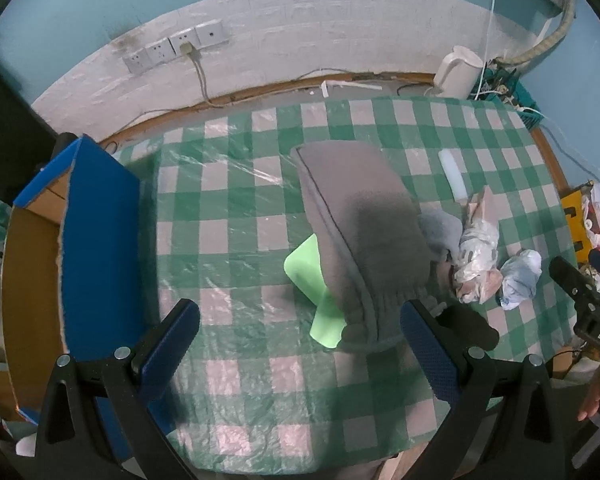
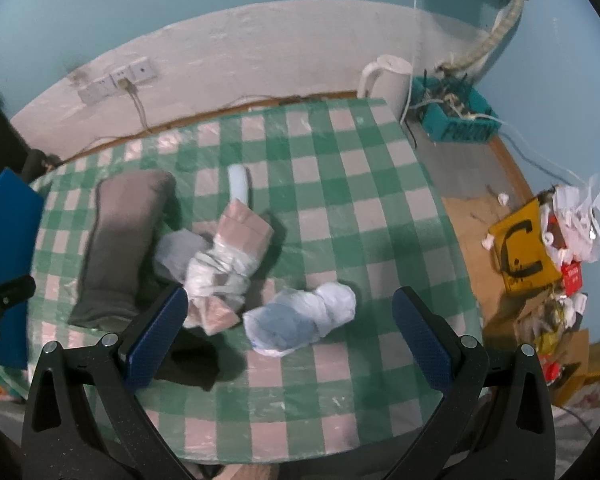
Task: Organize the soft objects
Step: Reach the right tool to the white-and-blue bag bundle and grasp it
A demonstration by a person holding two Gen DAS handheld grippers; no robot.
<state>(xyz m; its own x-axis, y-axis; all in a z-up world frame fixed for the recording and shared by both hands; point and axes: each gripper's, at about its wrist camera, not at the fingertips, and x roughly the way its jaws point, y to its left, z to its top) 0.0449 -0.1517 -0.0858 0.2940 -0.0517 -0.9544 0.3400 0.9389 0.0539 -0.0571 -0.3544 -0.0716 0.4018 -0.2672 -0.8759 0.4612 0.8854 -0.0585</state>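
Right gripper (image 2: 290, 334), jaws spread and empty, hovered directly over blue-white bundle (image 2: 300, 320) on checked cloth (image 2: 340, 200); bundle's long axis ran across jaw gap. Left gripper (image 1: 300, 344), also spread, sat nearer grey cushion (image 1: 360, 220).

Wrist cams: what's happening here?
A person holds two grippers above a checkered table. Both the left gripper and the right gripper are open and empty. The left hangs by a gray cushion lying on a green sheet; the right hangs over a plastic-wrapped blue bundle. An open blue box stands at the table's left.
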